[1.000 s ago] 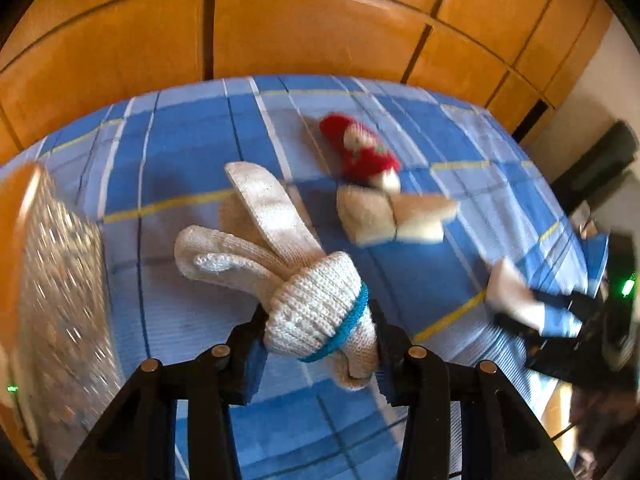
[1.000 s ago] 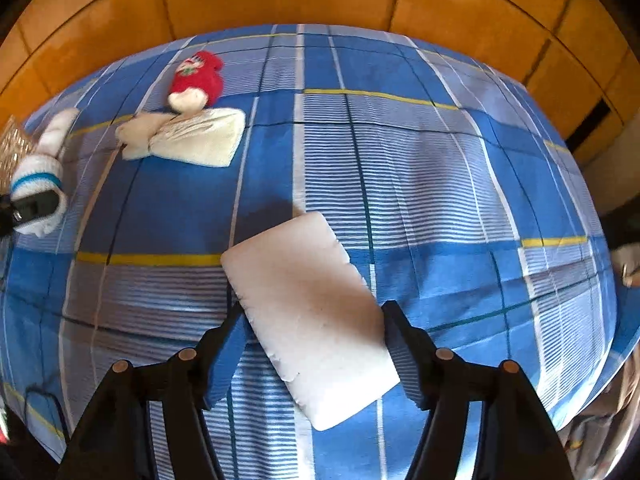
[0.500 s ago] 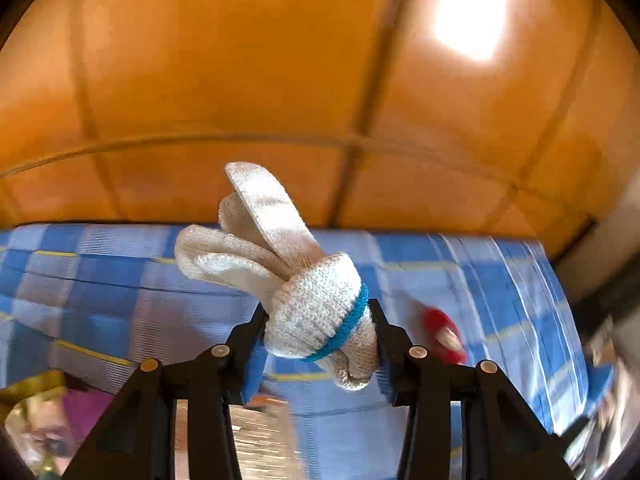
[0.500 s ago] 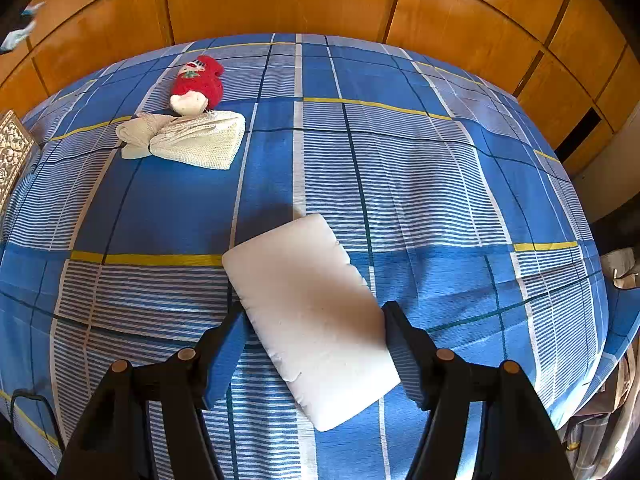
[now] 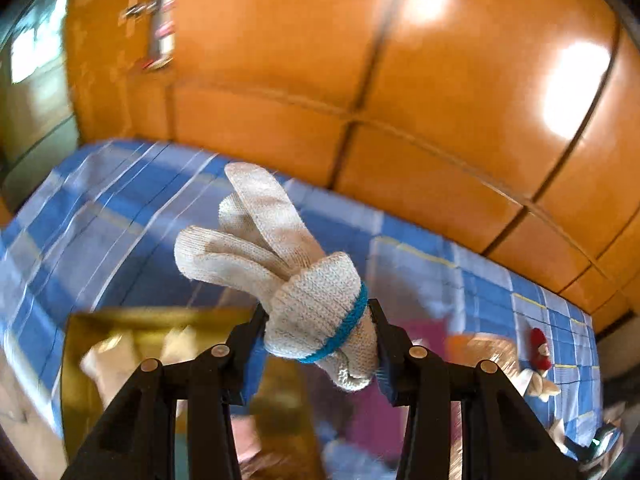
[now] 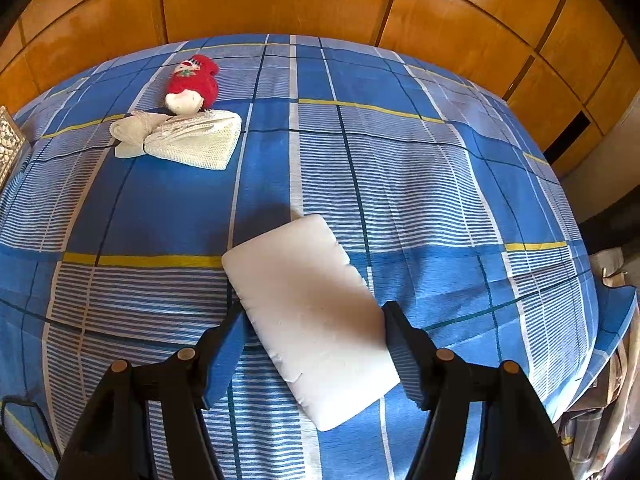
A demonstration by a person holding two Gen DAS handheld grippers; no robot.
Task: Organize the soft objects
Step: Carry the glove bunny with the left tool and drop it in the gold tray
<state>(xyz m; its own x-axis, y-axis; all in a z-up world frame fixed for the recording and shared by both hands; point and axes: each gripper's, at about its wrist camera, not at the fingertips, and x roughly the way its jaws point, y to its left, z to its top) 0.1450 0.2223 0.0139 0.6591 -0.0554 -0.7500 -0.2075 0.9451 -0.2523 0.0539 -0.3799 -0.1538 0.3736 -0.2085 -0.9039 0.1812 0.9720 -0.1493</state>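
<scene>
I've got the left gripper (image 5: 318, 340) pinching a knit work glove (image 5: 288, 276) by the cuff, carried in the air above a gold-sided box (image 5: 132, 344) at the edge of the blue plaid bedspread (image 5: 100, 220). Best way to finish this step imo: bring the cuff right over the box opening, tip the limp fingers in first, then let go low so nothing drapes over the rim. Box contents are blurred, can't tell what's inside.

Glove: cream ribbed knit, teal band round the cuff, fingers bunched and sticking up and away from the jaws, floppy.

Right gripper (image 6: 314, 334) sits spread around a white foam block (image 6: 308, 312) lying flat on the bedspread; pads beside its long edges, w/ a gap showing, so not squeezing it afaict. Further off, a red plush toy (image 6: 194, 80) touches a folded cream cloth (image 6: 188, 138).
</scene>
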